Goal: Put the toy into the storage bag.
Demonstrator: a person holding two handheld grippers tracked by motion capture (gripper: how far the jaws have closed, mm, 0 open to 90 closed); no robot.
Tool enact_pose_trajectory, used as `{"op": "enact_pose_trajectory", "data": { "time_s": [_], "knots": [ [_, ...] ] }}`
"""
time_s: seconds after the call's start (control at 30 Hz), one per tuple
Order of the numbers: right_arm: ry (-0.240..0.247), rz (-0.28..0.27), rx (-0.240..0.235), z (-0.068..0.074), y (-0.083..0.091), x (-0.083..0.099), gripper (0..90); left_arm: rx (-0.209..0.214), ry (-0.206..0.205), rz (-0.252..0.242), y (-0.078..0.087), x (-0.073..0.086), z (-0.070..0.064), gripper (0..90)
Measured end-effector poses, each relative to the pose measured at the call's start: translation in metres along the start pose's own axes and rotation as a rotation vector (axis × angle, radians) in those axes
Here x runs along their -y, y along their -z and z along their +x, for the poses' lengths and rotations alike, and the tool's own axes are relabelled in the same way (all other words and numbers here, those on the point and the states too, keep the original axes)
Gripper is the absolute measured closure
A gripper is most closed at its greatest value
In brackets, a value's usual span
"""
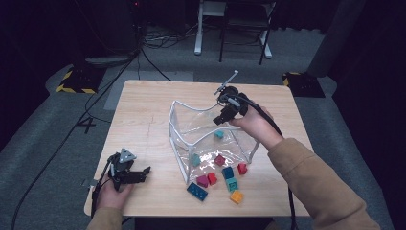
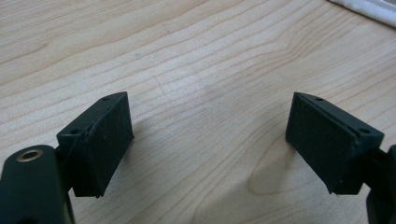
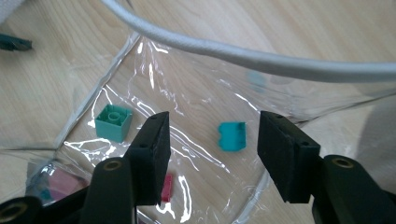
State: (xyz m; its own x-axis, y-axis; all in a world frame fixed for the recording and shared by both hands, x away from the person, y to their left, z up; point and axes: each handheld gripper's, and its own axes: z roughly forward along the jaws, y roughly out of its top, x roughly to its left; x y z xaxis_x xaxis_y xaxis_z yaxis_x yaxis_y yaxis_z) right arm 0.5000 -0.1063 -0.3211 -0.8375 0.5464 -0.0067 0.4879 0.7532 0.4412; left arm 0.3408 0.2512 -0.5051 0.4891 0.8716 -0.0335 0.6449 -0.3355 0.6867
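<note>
Tabletop bricks (image 1: 218, 181) outside clear bag (image 1: 179, 143)

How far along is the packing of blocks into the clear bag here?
Partway. Several blocks, including a teal block, already lie inside the clear bag. The right gripper hangs open over that block, holding nothing; the left gripper rests open on the table. Left: blocks outside the bag's mouth, such as the orange block.
</note>
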Motion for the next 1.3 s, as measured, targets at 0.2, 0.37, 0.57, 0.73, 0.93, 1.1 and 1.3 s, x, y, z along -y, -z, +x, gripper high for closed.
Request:
{"op": "enact_pose_trajectory", "data": {
  "time_s": [0.2,0.37,0.57,0.73,0.93,1.1,1.3],
  "knots": [
    [-0.025,-0.121,-0.022,0.0,0.027,0.013,43.8,0.0,0.0,0.0,0.0,0.0,0.0,15.2],
    [-0.03,-0.214,-0.027,0.001,0.051,0.029,43.9,-0.001,0.0,0.0,0.0,0.0,0.0,15.2],
    [-0.05,-0.336,-0.022,0.005,0.078,0.058,44.0,-0.001,0.0,0.0,0.0,0.0,0.0,15.2],
    [-0.062,-0.417,-0.01,0.011,0.096,0.084,44.4,-0.001,0.0,0.0,0.0,0.0,0.0,15.2],
    [-0.077,-0.451,0.018,0.015,0.109,0.11,45.0,-0.002,0.002,-0.001,0.0,0.0,0.0,15.2],
    [-0.094,-0.468,0.028,0.016,0.117,0.128,44.9,-0.003,0.004,-0.001,0.0,0.0,0.0,15.2],
    [-0.108,-0.47,0.043,0.016,0.122,0.147,45.8,-0.004,0.005,0.001,0.0,0.0,0.0,15.2]
  ]
}}
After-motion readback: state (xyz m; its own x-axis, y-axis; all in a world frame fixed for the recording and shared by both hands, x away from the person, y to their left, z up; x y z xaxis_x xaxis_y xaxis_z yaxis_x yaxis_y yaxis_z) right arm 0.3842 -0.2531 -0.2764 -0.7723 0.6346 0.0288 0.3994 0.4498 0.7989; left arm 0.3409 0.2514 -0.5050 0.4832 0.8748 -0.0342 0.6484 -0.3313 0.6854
